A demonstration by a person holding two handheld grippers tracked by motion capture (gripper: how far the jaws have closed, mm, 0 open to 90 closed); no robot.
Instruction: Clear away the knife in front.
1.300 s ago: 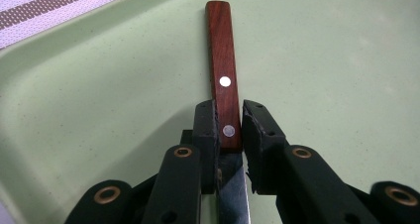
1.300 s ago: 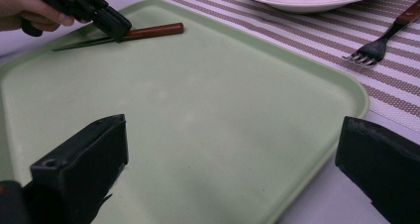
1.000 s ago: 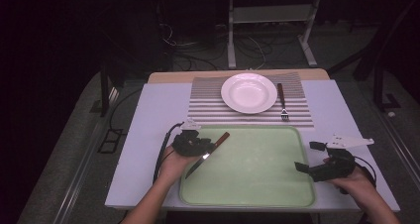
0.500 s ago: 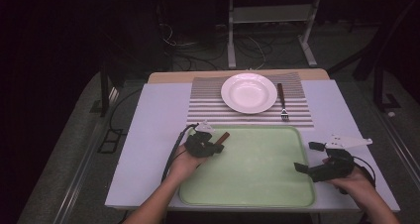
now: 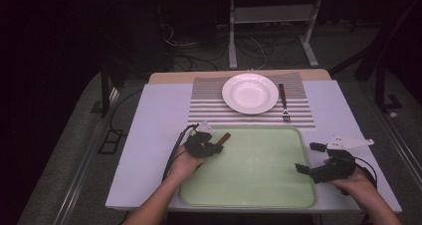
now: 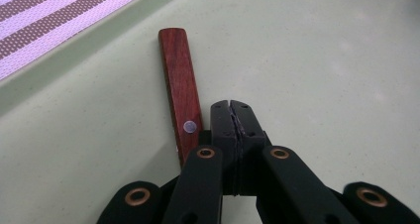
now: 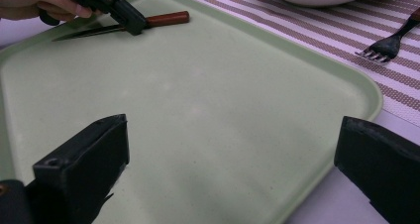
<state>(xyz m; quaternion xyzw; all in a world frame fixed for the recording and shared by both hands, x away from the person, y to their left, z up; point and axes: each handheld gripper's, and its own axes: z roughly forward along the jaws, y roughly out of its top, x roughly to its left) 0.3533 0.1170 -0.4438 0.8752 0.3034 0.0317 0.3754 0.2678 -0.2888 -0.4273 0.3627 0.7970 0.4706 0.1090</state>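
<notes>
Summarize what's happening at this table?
A person works with a gripper in each hand over a green tray. The left gripper is down on the tray with its jaws shut, and a wooden-handled knife lies right beside them; whether it is pinched is unclear. The right gripper waits open at the tray's right edge. Beyond the tray, a white plate and a fork sit on a striped mat.
</notes>
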